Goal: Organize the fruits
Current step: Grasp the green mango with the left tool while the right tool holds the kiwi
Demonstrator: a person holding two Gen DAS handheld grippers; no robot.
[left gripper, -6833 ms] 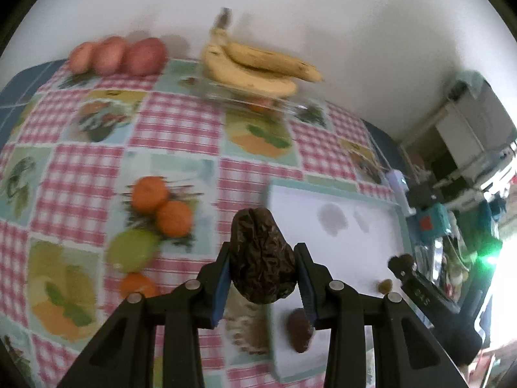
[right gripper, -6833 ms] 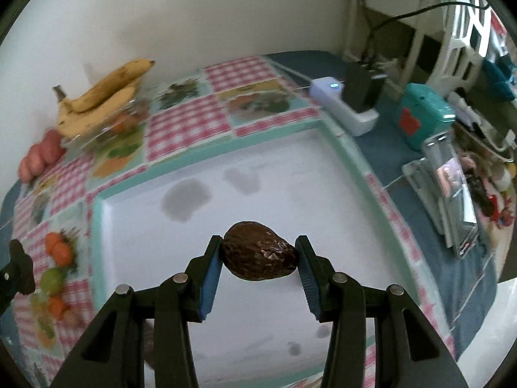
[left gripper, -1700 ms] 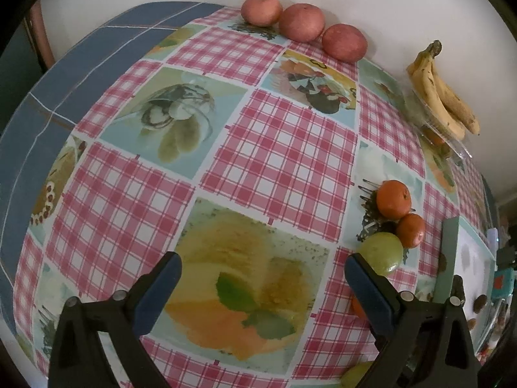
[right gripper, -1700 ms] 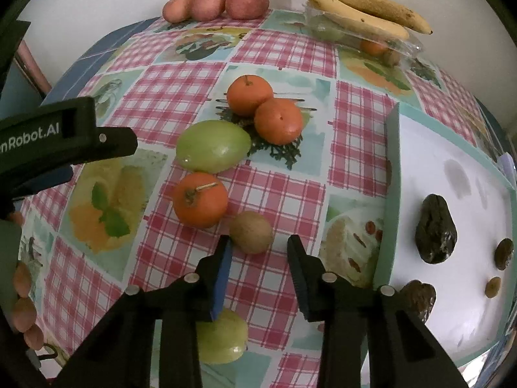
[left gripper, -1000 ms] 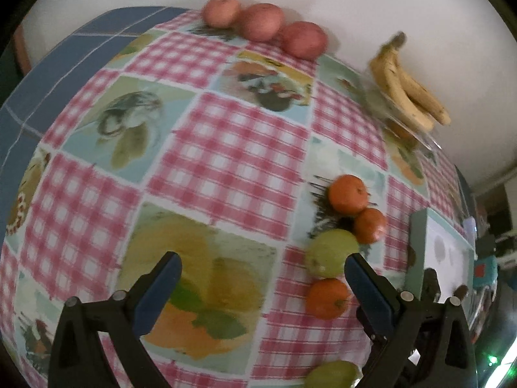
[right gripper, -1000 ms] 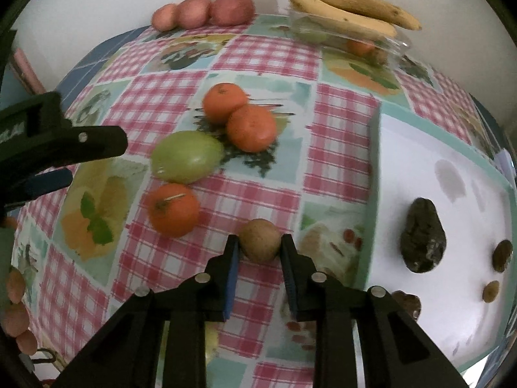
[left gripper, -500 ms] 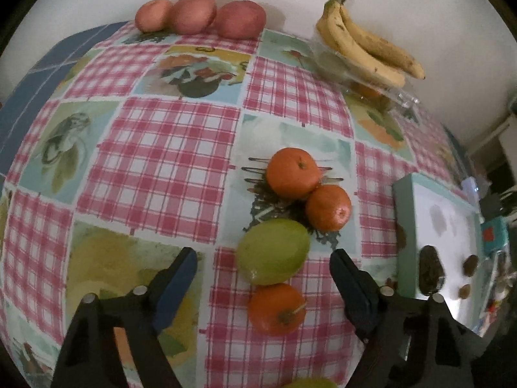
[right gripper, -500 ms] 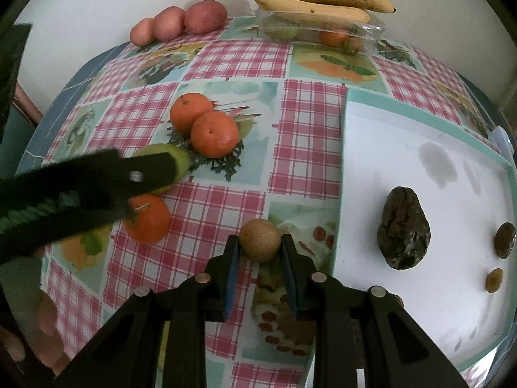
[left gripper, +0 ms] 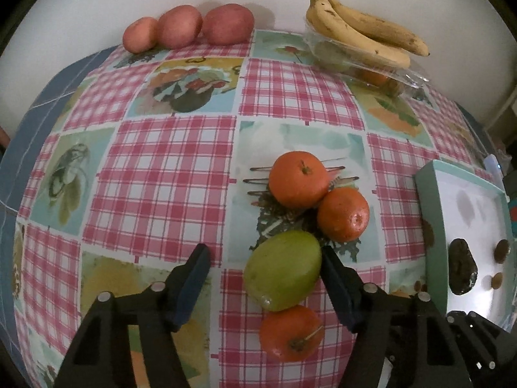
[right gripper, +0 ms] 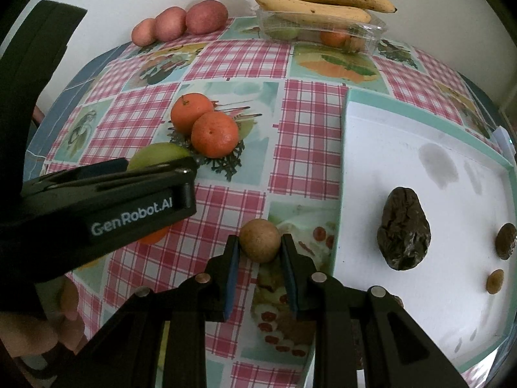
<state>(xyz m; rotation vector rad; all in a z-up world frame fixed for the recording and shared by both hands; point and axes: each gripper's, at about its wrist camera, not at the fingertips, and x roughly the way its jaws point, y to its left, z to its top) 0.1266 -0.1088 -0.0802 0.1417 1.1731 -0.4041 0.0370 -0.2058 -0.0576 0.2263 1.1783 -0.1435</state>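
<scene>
Green fruit (left gripper: 282, 270) is flanked by the closing left tool (left gripper: 263, 286), nearer its right finger; a brown fruit (right gripper: 259, 241) is clamped in the right tool (right gripper: 260, 270).

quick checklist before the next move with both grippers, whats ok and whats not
1. Right gripper shut on the small brown fruit, held at both sides: ok.
2. Free spot on the white tray beside the dark wrinkled fruit: ok.
3. Green fruit between the left gripper fingers: ok.
4. Left grip on the green fruit: not ok, jaws closing, the far finger clear of it.
5. Orange right under the green fruit, may get nudged: cannot tell.
6. Two oranges beyond clear of the fingers: ok.
</scene>
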